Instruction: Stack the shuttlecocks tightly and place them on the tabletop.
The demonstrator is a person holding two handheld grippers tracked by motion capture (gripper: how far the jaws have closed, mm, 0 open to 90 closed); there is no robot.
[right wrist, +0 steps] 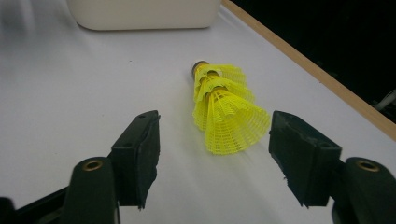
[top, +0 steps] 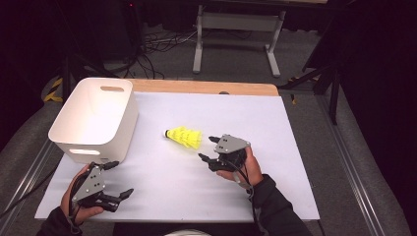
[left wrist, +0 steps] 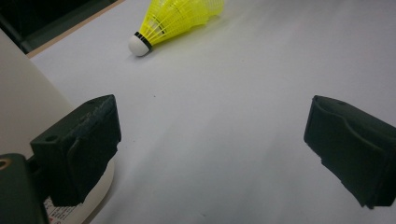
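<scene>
A yellow plastic shuttlecock stack (top: 186,137) lies on its side on the white table (top: 172,191), its white cork tip pointing left toward the bin. My right gripper (top: 207,148) sits just right of the skirt end, open, with nothing touching its pads. In the right gripper view the yellow skirt (right wrist: 229,116) lies just ahead of the right gripper (right wrist: 212,140), between its two black jaws and clear of both. My left gripper (top: 122,178) rests near the table's front left, open and empty. In the left gripper view the shuttlecock stack (left wrist: 177,18) lies far ahead of the left gripper (left wrist: 210,140).
A white plastic bin (top: 125,130) with handle slots stands at the table's left, just beyond the left gripper; its wall (left wrist: 23,93) is close beside the left jaw. The bin (right wrist: 144,11) stands beyond the shuttlecocks. A wooden strip (top: 206,87) edges the far side.
</scene>
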